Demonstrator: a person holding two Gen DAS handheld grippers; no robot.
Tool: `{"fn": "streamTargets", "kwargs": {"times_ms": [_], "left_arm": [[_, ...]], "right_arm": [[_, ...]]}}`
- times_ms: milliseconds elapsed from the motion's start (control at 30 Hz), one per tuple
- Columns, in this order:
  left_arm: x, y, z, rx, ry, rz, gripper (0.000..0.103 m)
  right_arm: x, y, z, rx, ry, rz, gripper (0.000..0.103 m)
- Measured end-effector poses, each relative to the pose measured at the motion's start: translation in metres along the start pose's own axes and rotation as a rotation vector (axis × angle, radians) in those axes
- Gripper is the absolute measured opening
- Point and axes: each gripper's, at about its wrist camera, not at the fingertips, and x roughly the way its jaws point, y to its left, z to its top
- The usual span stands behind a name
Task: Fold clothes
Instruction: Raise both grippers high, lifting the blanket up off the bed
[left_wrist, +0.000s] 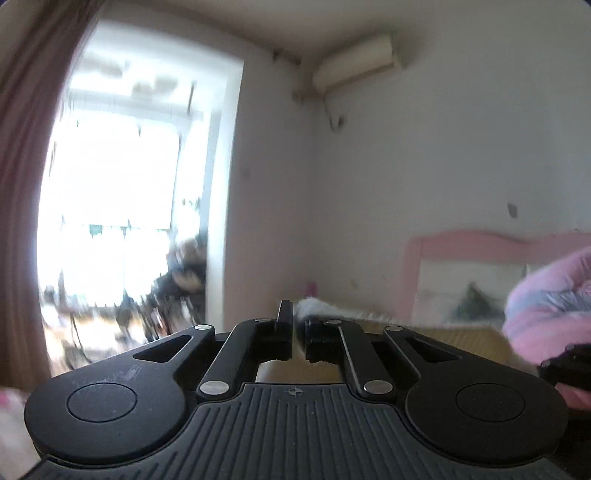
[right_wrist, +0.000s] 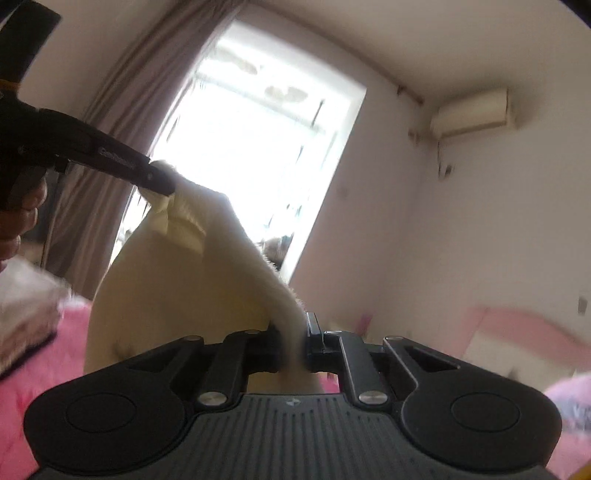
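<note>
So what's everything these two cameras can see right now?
cream garment: one, cream-white and fuzzy, held up in the air between both grippers
curtain: one, grey-brown, beside the window
window: one, bright white, in the far wall
air conditioner: one, off-white, high on the wall near the ceiling
headboard: one, pink, against the right wall
pink bedding: one bundle, pink with grey-blue, at the right
bed surface: one, tan, below the headboard
left gripper: one, black, fingers shut on the garment's upper corner
right gripper: one, black, fingers shut on the garment's lower edge
</note>
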Motion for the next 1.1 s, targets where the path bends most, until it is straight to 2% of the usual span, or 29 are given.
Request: {"fn": "streamTargets", "kwargs": {"times_ms": [167, 467, 867, 967, 1100], "left_arm": [[-0.02, -0.012, 0.045, 0.039, -0.093, 0.033, 0.005], [-0.071, -0.021, 0.084, 0.031, -0.22, 0.07, 0.004], [-0.132, -0.052, 0.139, 0.087, -0.433, 0.042, 0.004], [-0.14, -0.058, 0.147, 0.099, -0.46, 0.034, 0.004], [-0.141, -0.059, 0.148, 0.09, -0.454, 0.025, 0.004]], "right_arm": [[-0.01, -0.024, 0.047, -0.029, -0.133, -0.026, 0.012], [-0.05, -0.047, 0.112, -0.102, -0.311, -0.057, 0.011], [-0.109, -0.086, 0.167, 0.007, -0.484, -0.044, 0.011], [-0.118, -0.093, 0.171, 0.048, -0.513, -0.028, 0.011], [-0.119, -0.109, 0.172, 0.151, -0.497, 0.053, 0.011]]}}
